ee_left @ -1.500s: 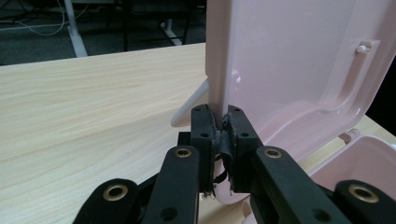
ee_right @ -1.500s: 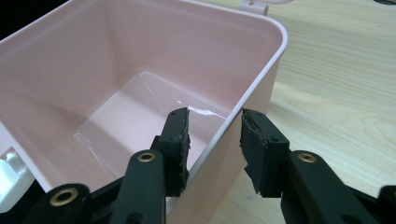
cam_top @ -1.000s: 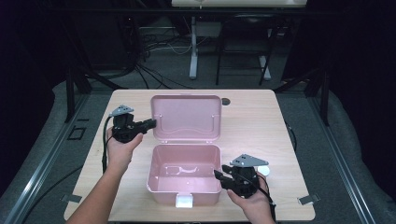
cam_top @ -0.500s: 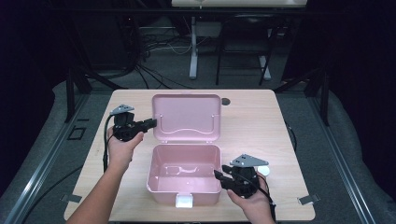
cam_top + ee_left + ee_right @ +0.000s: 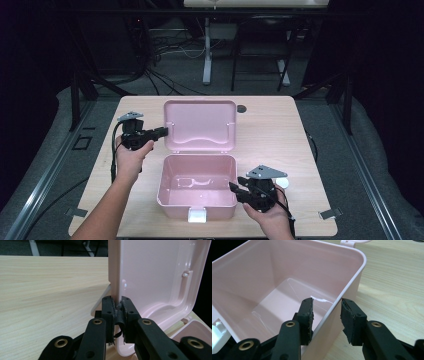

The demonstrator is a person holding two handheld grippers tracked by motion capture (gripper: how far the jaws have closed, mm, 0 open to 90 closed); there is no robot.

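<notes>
A pink plastic box (image 5: 197, 204) stands open and empty on the wooden table, its lid (image 5: 200, 125) tipped up behind it. My left gripper (image 5: 162, 131) comes in from the left and is shut on the lid's left edge. In the left gripper view its pads (image 5: 117, 302) pinch the thin rim of the lid (image 5: 155, 277). My right gripper (image 5: 234, 189) is at the box's right wall. In the right gripper view its jaws (image 5: 327, 312) straddle the wall of the box (image 5: 274, 270), one pad inside and one outside, with a gap showing. A white latch (image 5: 197, 215) hangs at the box's front.
The table (image 5: 270, 130) has bare wood to the right of the box and behind it. A small dark round spot (image 5: 242, 108) lies near the far edge. A small white object (image 5: 283, 183) lies beside my right hand. Stands and cables sit on the floor beyond.
</notes>
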